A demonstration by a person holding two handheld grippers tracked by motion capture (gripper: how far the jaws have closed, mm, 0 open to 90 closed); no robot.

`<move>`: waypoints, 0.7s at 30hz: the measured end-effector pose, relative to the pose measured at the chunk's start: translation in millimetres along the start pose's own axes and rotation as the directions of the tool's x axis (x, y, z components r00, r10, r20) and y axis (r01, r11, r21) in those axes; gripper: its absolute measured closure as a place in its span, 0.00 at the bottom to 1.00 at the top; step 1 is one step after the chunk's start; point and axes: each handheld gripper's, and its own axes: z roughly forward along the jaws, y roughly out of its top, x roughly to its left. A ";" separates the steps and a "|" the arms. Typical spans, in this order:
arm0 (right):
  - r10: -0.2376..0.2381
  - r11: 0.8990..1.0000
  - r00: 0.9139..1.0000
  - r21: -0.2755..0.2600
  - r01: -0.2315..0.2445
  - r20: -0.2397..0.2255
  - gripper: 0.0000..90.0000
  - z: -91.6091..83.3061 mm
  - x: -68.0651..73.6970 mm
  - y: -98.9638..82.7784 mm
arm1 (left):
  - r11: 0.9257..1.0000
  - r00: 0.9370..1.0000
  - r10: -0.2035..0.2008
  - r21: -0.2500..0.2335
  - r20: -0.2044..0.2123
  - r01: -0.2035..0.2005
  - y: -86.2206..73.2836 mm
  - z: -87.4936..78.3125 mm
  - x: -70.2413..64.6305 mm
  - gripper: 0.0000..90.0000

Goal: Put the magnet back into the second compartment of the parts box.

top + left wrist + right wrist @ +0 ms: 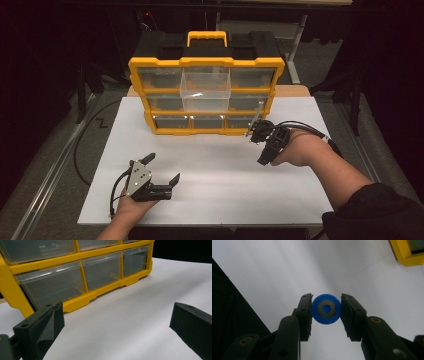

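**The Little Blue Wheel Could Slip Out**

The right hand-held gripper [326, 310] is pinching a small blue wheel [326, 309] with a grey metal ring in its middle. The two black jaws press on the round edge of the wheel, one on each side. It hangs in the air above the white tabletop [274, 270], not far from the corner of the yellow drawer box [206, 96].

The wheel is round and smooth, and the jaws hold it only at two small spots. I think it could pop out or spin if the hand shakes or tips. Then it would drop and might roll away across the tabletop, maybe even off the edge.

One clear drawer [205, 90] in the middle of the box sticks out in front. If the wheel is meant to go in there, the gripper could bump the drawer's rim on the way. That might knock the wheel loose or push the drawer.

The left hand-held gripper [161, 168] rests low near the front of the tabletop. Its jaws are spread wide with nothing between them, so it is too far off to catch a falling wheel.
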 end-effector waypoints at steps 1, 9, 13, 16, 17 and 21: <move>0.004 1.000 1.000 0.004 -0.004 0.000 0.72 -2.0 0.1 0.9 | 1.000 1.000 0.001 0.000 0.000 -0.001 -0.1 0.1 0.1 0.00; -0.003 1.000 1.000 0.000 0.003 -0.001 0.72 -17.7 -2.0 7.4 | 1.000 1.000 -0.001 0.003 -0.002 0.001 -0.3 0.2 1.0 0.00; -0.014 1.000 1.000 0.004 0.014 -0.004 0.72 -25.5 -3.3 10.8 | 1.000 1.000 -0.001 0.002 -0.002 0.001 -0.3 0.1 1.0 0.00; -0.019 1.000 1.000 0.005 0.019 -0.002 0.72 -30.1 -3.1 12.9 | 1.000 1.000 0.003 0.005 -0.001 -0.003 -0.6 0.4 0.6 0.00; -0.024 1.000 1.000 0.002 0.024 -0.003 0.72 -31.7 -3.3 13.8 | 1.000 1.000 0.003 0.005 0.001 -0.003 -0.6 0.6 0.4 0.00; -0.037 0.999 0.999 -0.008 0.036 -0.004 0.72 -38.9 -1.6 18.2 | 1.000 1.000 0.001 0.004 0.000 -0.001 -0.5 0.4 0.8 0.00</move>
